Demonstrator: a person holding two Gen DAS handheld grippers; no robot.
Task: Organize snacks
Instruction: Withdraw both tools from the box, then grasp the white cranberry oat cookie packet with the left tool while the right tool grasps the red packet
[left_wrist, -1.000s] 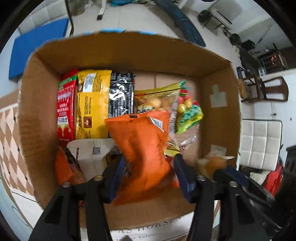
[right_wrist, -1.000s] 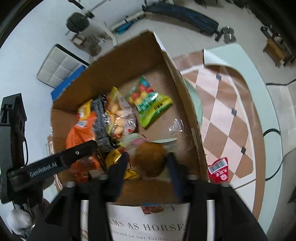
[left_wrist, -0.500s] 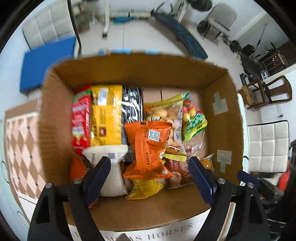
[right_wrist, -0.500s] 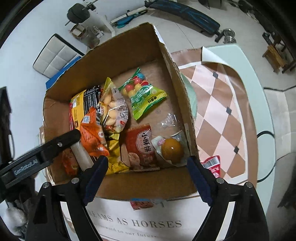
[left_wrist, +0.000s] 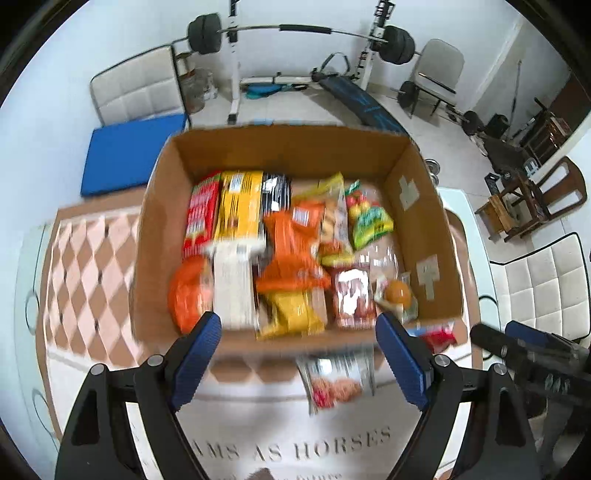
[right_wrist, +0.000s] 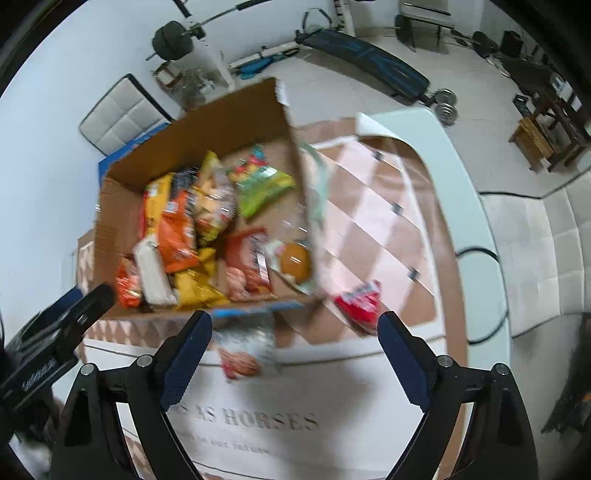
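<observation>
A cardboard box (left_wrist: 424, 206) (right_wrist: 229, 122) on the table holds several snack packs, with an orange pack (left_wrist: 295, 251) (right_wrist: 177, 232) on top and a round brown snack (left_wrist: 397, 291) (right_wrist: 295, 257) in its near right corner. A silver pack (left_wrist: 336, 380) (right_wrist: 245, 350) lies on the table in front of the box. A red pack (left_wrist: 439, 334) (right_wrist: 360, 301) lies by the box's near right corner. My left gripper (left_wrist: 299, 354) is open and empty, above the table before the box. My right gripper (right_wrist: 295, 354) is open and empty too.
The table carries a checkered cloth (right_wrist: 376, 221) with printed lettering (left_wrist: 295, 448). Padded chairs (left_wrist: 543, 288), a blue mat (left_wrist: 129, 151) and a weight bench (left_wrist: 291, 74) stand around it. A cable (right_wrist: 480, 254) lies at the table's right edge.
Both grippers let go of their snacks, the orange pack and the round brown snack, into the box, opened wide, and pulled back and up away from the box.
</observation>
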